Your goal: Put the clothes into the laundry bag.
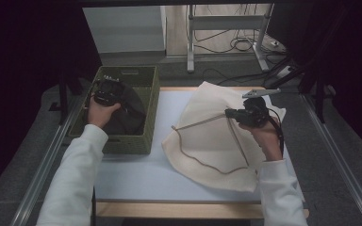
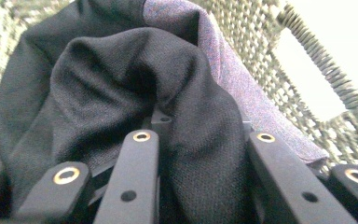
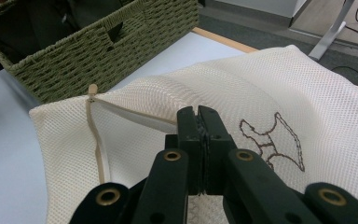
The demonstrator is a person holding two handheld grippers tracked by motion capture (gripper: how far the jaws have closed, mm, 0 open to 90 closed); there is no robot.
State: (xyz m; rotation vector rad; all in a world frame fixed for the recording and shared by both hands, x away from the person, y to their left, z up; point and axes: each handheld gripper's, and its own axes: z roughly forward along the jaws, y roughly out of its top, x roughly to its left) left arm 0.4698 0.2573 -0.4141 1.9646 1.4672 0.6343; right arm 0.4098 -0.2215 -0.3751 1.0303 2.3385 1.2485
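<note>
While the dark garment [image 1: 122, 110] lies in the green woven basket [image 1: 152, 101] at about nine o'clock on the surface [image 1: 136, 174], the left gripper [image 1: 107, 90] is on it. In the left gripper view the black cloth [image 2: 121, 84] bulges up between the two jaws, which stand some way apart with the fold pressed between them, so I judge that they are gripping the garment, but not fully closed. A purple-grey piece of cloth [image 2: 242, 79] shows beside the black one, against the basket wall [image 2: 261, 32].

At about three o'clock lies the cream mesh laundry bag [image 1: 212, 136], flat on the surface. The right gripper [image 1: 231, 113] holds the edge of the bag's opening; in the right gripper view its jaws are pressed fully together on the mesh [image 3: 261, 93], and the zipper band [image 3: 95, 135] runs down from the corner, with the opening lifted a little.

As I judge it, the work is at an early point: the bag is held open and the garment is gripped, but it is not yet lifted out of the basket, and nothing seems to be inside the bag. Moving the garment over and pushing it in is left.

No readable writing or brand is seen. The bag carries only a brown stitched outline figure [image 3: 272, 140], perhaps an animal.
</note>
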